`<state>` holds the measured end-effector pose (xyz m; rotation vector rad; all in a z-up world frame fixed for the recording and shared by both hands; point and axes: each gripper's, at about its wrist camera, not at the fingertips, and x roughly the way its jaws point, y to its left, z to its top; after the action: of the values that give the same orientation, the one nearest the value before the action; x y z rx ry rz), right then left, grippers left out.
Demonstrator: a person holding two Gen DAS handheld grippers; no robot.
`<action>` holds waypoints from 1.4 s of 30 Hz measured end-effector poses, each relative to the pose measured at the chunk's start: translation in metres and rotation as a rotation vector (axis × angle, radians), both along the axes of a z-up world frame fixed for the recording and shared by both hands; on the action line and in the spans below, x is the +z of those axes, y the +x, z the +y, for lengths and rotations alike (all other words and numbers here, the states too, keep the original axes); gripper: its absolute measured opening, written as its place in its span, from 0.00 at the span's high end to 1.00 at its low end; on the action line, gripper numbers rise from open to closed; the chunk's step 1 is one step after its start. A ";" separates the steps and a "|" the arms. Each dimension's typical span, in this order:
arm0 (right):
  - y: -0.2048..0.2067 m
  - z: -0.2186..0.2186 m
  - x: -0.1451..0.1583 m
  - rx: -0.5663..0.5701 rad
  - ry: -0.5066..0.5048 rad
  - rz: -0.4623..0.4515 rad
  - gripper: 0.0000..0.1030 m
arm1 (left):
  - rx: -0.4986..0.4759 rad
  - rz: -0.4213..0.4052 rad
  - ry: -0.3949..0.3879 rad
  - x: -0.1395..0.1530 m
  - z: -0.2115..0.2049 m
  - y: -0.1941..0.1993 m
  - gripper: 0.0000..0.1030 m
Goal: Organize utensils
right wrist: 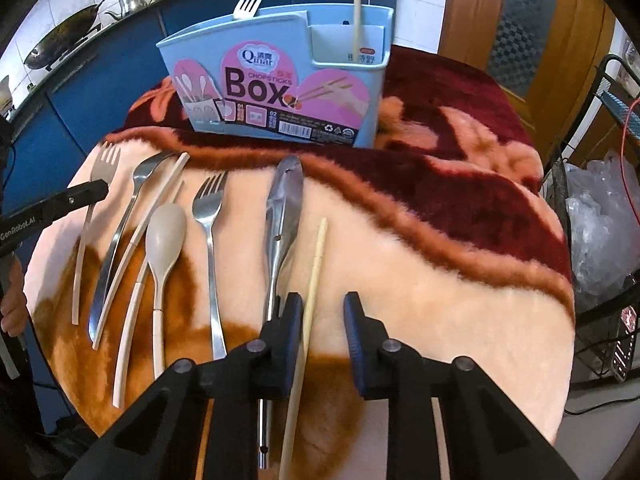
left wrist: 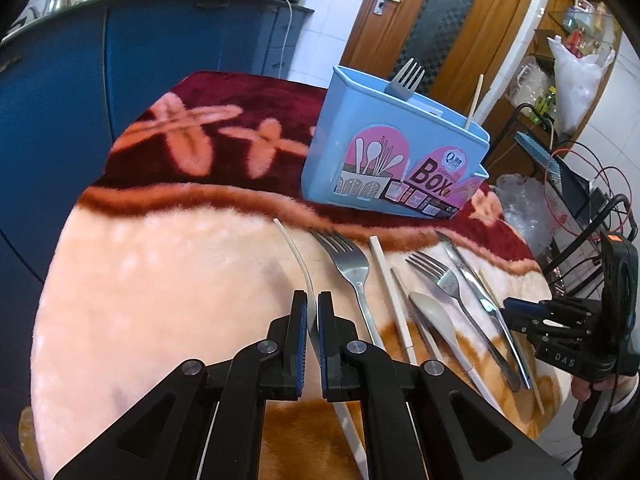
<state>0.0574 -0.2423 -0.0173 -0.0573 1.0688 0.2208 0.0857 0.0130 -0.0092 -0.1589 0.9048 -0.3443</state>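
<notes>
1. Left gripper, pointed down at the table: pads close together, clamped on a white chopstick that curves away ahead of the tips.
2. Right gripper: jaws apart around a wooden chopstick, which touches the pad at picture left and stands clear of the other.
3. Just beside that pad, at picture left: a broad steel utensil; then a steel fork, a beige spoon and more forks and pale sticks, laid side by side and crowded between the two grippers.
4. Outward of the left gripper, at picture left: bare pink blanket up to the rounded table edge, with blue cabinets beyond.
5. Outward of the right gripper, at picture right: open blanket to the curved edge, and a wire rack close past it.
6. Ahead of both grippers, well apart, on the dark red band: the blue chopsticks box, upright, with a fork and a stick standing in it.
</notes>
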 end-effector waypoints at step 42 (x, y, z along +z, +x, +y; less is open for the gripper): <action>-0.051 -0.011 0.063 -0.097 0.310 -0.400 0.93 | 0.029 -0.055 -0.002 0.033 0.020 -0.016 0.86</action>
<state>0.0067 -0.2535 0.0457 0.2213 0.6284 0.2716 0.0693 0.0331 0.0240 -0.1640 0.8471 -0.3210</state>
